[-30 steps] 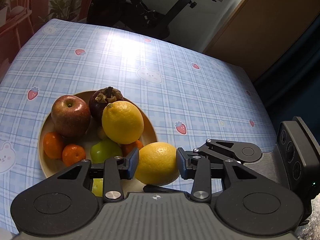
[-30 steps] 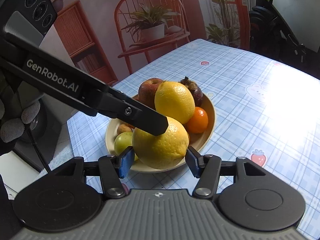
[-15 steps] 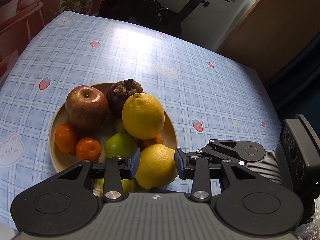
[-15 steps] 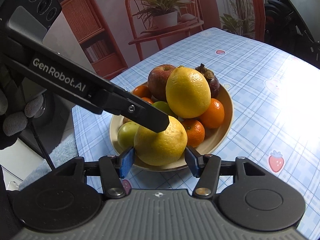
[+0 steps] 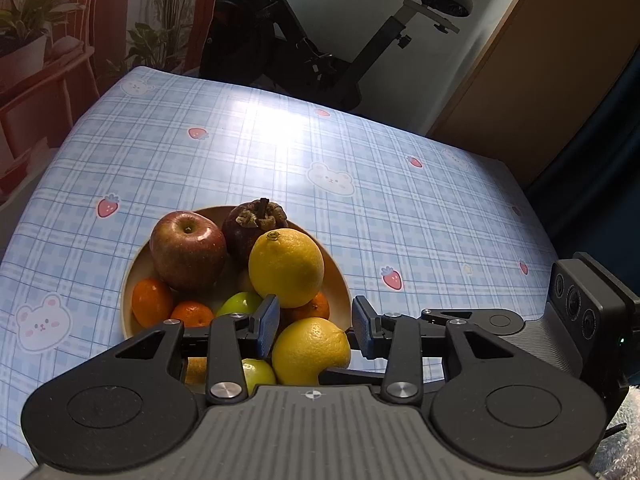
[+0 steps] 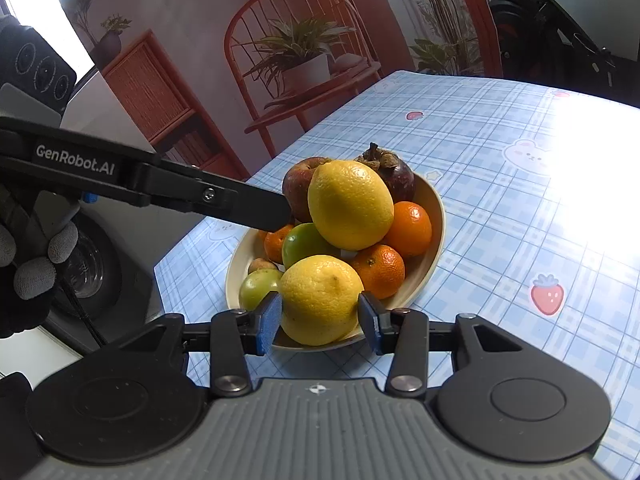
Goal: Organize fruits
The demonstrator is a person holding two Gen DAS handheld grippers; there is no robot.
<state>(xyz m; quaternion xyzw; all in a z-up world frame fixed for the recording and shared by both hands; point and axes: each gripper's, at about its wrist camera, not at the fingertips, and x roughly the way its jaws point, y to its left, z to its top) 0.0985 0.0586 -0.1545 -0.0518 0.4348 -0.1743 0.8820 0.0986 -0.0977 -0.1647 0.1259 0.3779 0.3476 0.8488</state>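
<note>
A tan bowl (image 5: pixel 138 266) (image 6: pixel 432 196) holds a red apple (image 5: pixel 187 254), a dark mangosteen (image 5: pixel 248 228), a large lemon (image 5: pixel 286 266) (image 6: pixel 350 204), small oranges (image 6: pixel 410 230) and green fruits (image 6: pixel 304 242). A second lemon (image 6: pixel 322 300) (image 5: pixel 311 350) sits at the bowl's near rim. My right gripper (image 6: pixel 320 322) is closing, its blue pads touching this lemon on both sides. My left gripper (image 5: pixel 315 328) is opening just above that lemon, off its skin. In the right wrist view the left gripper's finger (image 6: pixel 224 200) hangs over the bowl, apart from the lemon.
The bowl stands on a table under a blue checked cloth (image 5: pixel 360 208) with strawberry and bear prints. Beyond the far edge are an exercise bike (image 5: pixel 320 52) and a red chair with a potted plant (image 6: pixel 304 60). A gloved hand (image 6: pixel 28 264) holds the left gripper.
The left gripper has let go of the near lemon and lifted off it. The right gripper's pads have closed in onto the lemon, which now sits lower at the bowl's rim.
</note>
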